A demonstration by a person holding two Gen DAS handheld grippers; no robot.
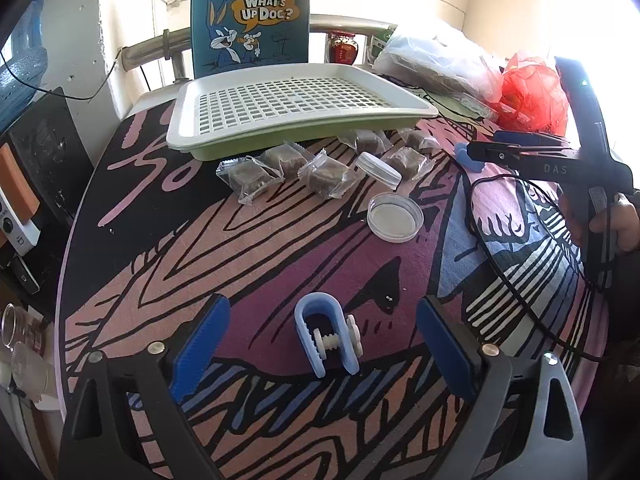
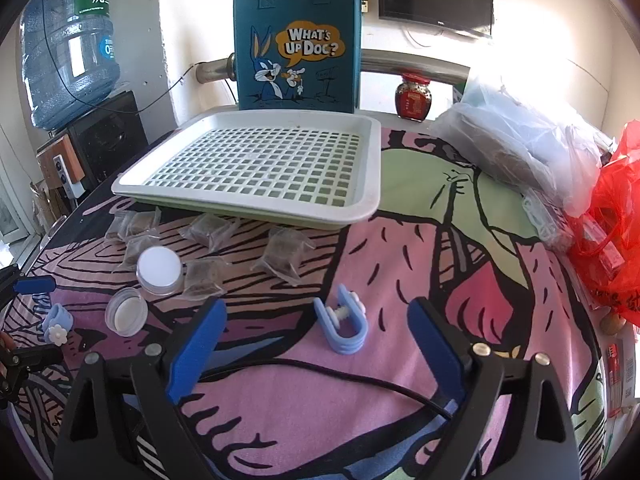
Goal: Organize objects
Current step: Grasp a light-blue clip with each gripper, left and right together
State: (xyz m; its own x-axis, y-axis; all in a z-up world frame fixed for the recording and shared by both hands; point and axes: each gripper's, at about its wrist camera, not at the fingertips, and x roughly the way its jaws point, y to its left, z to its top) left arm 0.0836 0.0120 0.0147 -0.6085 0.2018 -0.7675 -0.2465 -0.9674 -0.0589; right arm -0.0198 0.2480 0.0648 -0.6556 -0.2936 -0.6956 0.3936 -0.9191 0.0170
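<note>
A white slotted tray [image 1: 300, 118] [image 2: 256, 196] lies at the far side of the patterned table. Several wrapped brown cubes [image 1: 250, 174] [image 2: 284, 258] lie in front of it, with a clear lid [image 1: 395, 217] [image 2: 126, 314] and a small clear jar [image 1: 378, 168] [image 2: 160, 270]. A blue clip [image 1: 326, 338] lies between the open blue fingers of my left gripper [image 1: 322, 340]. A second blue clip [image 2: 344, 326] lies between the open fingers of my right gripper [image 2: 316, 340]. The right gripper also shows at the right of the left wrist view [image 1: 476, 152].
A teal cartoon tote bag [image 1: 250, 16] [image 2: 296, 46] stands behind the tray. Clear plastic bags [image 2: 516, 140] and a red bag [image 1: 528, 96] [image 2: 612, 248] sit at the right. A red jar [image 2: 414, 98], a water bottle [image 2: 68, 48], and a black cable [image 2: 320, 372] are present.
</note>
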